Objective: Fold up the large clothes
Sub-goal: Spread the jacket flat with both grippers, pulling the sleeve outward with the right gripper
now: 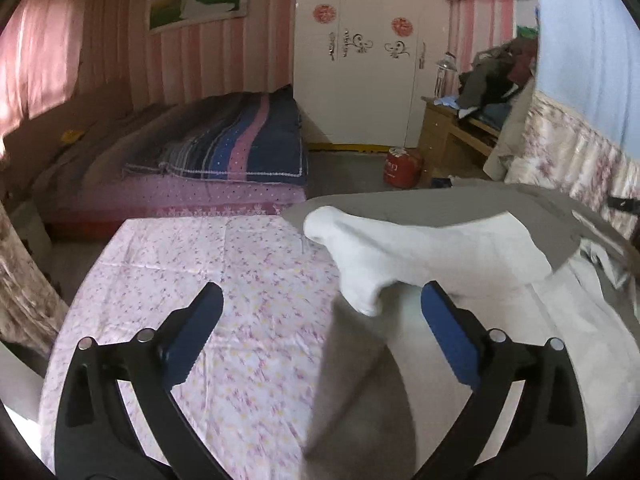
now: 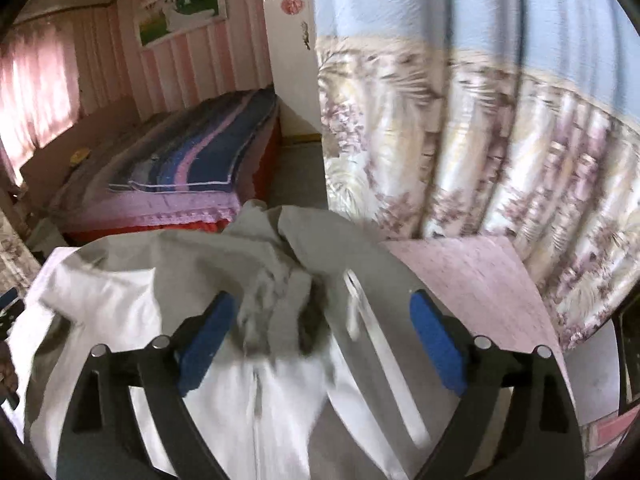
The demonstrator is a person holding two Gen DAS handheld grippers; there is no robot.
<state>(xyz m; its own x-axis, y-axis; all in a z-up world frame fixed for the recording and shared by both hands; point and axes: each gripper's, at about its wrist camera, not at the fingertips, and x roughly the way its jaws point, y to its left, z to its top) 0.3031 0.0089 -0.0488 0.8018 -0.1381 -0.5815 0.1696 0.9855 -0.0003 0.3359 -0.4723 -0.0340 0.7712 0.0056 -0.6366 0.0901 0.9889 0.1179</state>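
From the left wrist, the left tool point(image 1: 322, 312) stands spread wide with nothing pinched; its blue pads point(image 1: 448, 344) flank the edge of the large grey-and-white garment point(image 1: 432, 248). The garment lies on the bench under a pink floral cloth point(image 1: 208, 280), on the right half of this view, with a white sleeve end point(image 1: 360, 272) flopped toward the bare cloth. Behind stand a bed with a striped blue-and-pink quilt point(image 1: 240, 140) and a white wardrobe point(image 1: 360, 60).

From the right wrist, the right tool point(image 2: 322, 320) is likewise spread and empty, with the garment's bunched grey collar point(image 2: 280, 272) just ahead between the pads, blurred. A floral curtain point(image 2: 460, 140) hangs close beyond.

The fold looks only begun. To do it well, I would pinch a single layer at each seam, lift evenly with both hands, and smooth the bunched collar first.
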